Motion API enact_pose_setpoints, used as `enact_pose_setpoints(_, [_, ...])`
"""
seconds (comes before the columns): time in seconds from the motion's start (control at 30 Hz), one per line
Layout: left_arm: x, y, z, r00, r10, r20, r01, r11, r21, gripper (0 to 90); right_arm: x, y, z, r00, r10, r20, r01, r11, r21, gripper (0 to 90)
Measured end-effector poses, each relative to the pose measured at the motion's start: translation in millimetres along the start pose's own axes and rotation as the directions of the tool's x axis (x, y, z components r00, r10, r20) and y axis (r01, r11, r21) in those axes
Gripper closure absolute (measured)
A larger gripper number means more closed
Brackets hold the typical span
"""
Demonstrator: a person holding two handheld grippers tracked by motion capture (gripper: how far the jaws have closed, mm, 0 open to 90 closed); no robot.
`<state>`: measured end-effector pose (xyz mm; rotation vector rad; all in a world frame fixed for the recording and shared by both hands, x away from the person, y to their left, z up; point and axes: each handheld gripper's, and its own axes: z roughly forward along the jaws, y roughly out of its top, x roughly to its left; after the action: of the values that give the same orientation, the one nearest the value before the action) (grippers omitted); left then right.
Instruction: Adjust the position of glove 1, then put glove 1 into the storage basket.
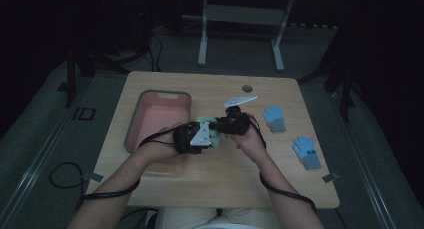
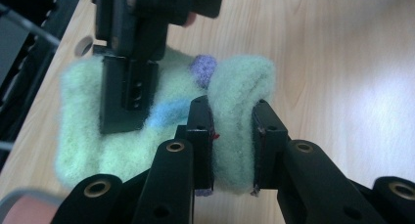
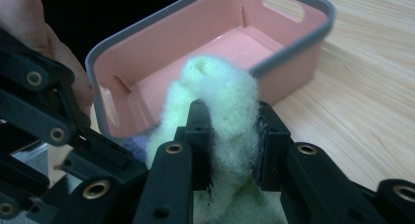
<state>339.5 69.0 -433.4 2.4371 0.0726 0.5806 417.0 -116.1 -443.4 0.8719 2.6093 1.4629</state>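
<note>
Near the frame centre, the left gripper [image 2: 230,145] and right gripper [image 3: 230,145] are both pinching 1 fluffy green glove [image 2: 161,121] above the table [image 1: 165,189], beside the pink bin [image 1: 150,96]. If they are pulling apart unevenly, the soft fabric could be slipping out.

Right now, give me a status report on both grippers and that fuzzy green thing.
Left gripper shut on green fuzzy glove. Right gripper shut on it too. Pink bin just behind, empty. Two blue gloves lie apart at right; nothing in the way.
</note>
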Motion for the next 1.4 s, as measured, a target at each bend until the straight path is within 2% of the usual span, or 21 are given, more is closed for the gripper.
enact_pose_setpoints(0.23, [8.7, -27.1, -19.3, 0.9986, -0.035, -0.039, 0.036, 0.9989, 0.028, 74.2, 12.9, 25.6, 30.7, 0.9995, -0.023, -0.021, 0.023, 1.0, 0.011, 72.9])
enact_pose_setpoints(0.4, [12.4, -46.2, -37.1, 0.9976, -0.055, -0.042, 0.057, 0.9972, 0.048, 74.2, 25.0, 39.0, 54.6, 0.9981, -0.037, -0.049, 0.038, 0.999, 0.016, 73.0])
enact_pose_setpoints(0.47, [12.9, -49.3, -40.4, 0.9975, -0.054, -0.045, 0.057, 0.9968, 0.057, 74.2, 26.7, 40.5, 57.7, 0.9979, -0.037, -0.053, 0.038, 0.999, 0.017, 73.0])
enact_pose_setpoints(0.53, [14.6, -56.1, -47.6, 0.9975, -0.051, -0.049, 0.055, 0.9961, 0.069, 74.2, 33.2, 46.6, 70.7, 0.9969, -0.039, -0.068, 0.04, 0.999, 0.01, 72.9])
enact_pose_setpoints(0.57, [15.7, -59.8, -50.2, 0.9973, -0.055, -0.048, 0.059, 0.9957, 0.072, 74.2, 33.2, 46.6, 70.7, 0.9969, -0.039, -0.068, 0.04, 0.999, 0.01, 72.9])
enact_pose_setpoints(0.6, [18.3, -66.4, -54.6, 0.9976, -0.051, -0.047, 0.054, 0.9954, 0.079, 74.2, 37.1, 50.2, 78.9, 0.9965, -0.043, -0.072, 0.044, 0.999, 0.005, 72.9])
enact_pose_setpoints(0.63, [18.3, -66.4, -54.6, 0.9976, -0.051, -0.047, 0.054, 0.9954, 0.079, 74.2, 37.1, 50.2, 78.9, 0.9965, -0.043, -0.072, 0.044, 0.999, 0.005, 72.9])
enact_pose_setpoints(0.73, [23.1, -80.7, -61.2, 0.9974, -0.029, -0.066, 0.036, 0.9942, 0.102, 74.2, 42.5, 57.7, 94.3, 0.9966, -0.033, -0.076, 0.032, 0.999, -0.009, 72.9])
enact_pose_setpoints(0.83, [26.5, -88.3, -63.1, 0.9964, -0.043, -0.073, 0.051, 0.9927, 0.11, 74.2, 43.6, 60.8, 101.7, 0.9968, -0.021, -0.078, 0.019, 1.0, -0.022, 72.9])
enact_pose_setpoints(0.87, [29.1, -93.9, -63.0, 0.9961, -0.059, -0.066, 0.066, 0.9915, 0.112, 74.2, 43.8, 62.3, 109.6, 0.997, -0.02, -0.075, 0.019, 1.0, -0.019, 72.9])
enact_pose_setpoints(0.93, [31.0, -98.9, -61.1, 0.9958, -0.067, -0.063, 0.074, 0.99, 0.12, 74.2, 43.5, 62.5, 112.4, 0.9971, -0.015, -0.075, 0.014, 1.0, -0.015, 72.9])
enact_pose_setpoints(1.0, [34.5, -106.6, -54.6, 0.996, -0.073, -0.052, 0.08, 0.987, 0.14, 74.2, 39.1, 62.1, 123.9, 0.9974, 0.011, -0.071, -0.011, 1.0, -0.004, 72.8])
enact_pose_setpoints(1.17, [38.7, -115.7, -40.0, 0.998, -0.05, -0.038, 0.055, 0.984, 0.169, 74.3, 33.6, 58.2, 135.1, 0.9984, 0.029, -0.049, -0.028, 1.0, 0.014, 72.7])
enact_pose_setpoints(1.2, [41.2, -118.5, -33.3, 0.9985, -0.053, -0.012, 0.054, 0.982, 0.181, 74.2, 31.2, 54.9, 138.6, 0.9986, 0.037, -0.039, -0.036, 0.999, 0.022, 72.5])
enact_pose_setpoints(1.3, [44.2, -120.5, -27.2, 0.9983, -0.057, 0.011, 0.054, 0.9808, 0.188, 74.2, 29.1, 51.0, 141.4, 0.9992, 0.037, -0.018, -0.036, 0.999, 0.03, 72.3])
enact_pose_setpoints(1.33, [47.5, -120.2, -20.2, 0.9973, -0.062, 0.038, 0.053, 0.9788, 0.198, 74.2, 27.2, 48.7, 143.3, 0.9991, 0.042, -0.007, -0.042, 0.998, 0.045, 72.1])
enact_pose_setpoints(1.37, [47.5, -120.2, -20.2, 0.9973, -0.062, 0.038, 0.053, 0.9788, 0.198, 74.2, 27.2, 48.7, 143.3, 0.9991, 0.042, -0.007, -0.042, 0.998, 0.045, 72.1])
enact_pose_setpoints(1.4, [49.7, -119.7, -15.5, 0.9961, -0.063, 0.061, 0.05, 0.9782, 0.202, 74.2, 25.2, 46.8, 144.2, 0.9991, 0.042, 0.006, -0.042, 0.998, 0.051, 71.0])
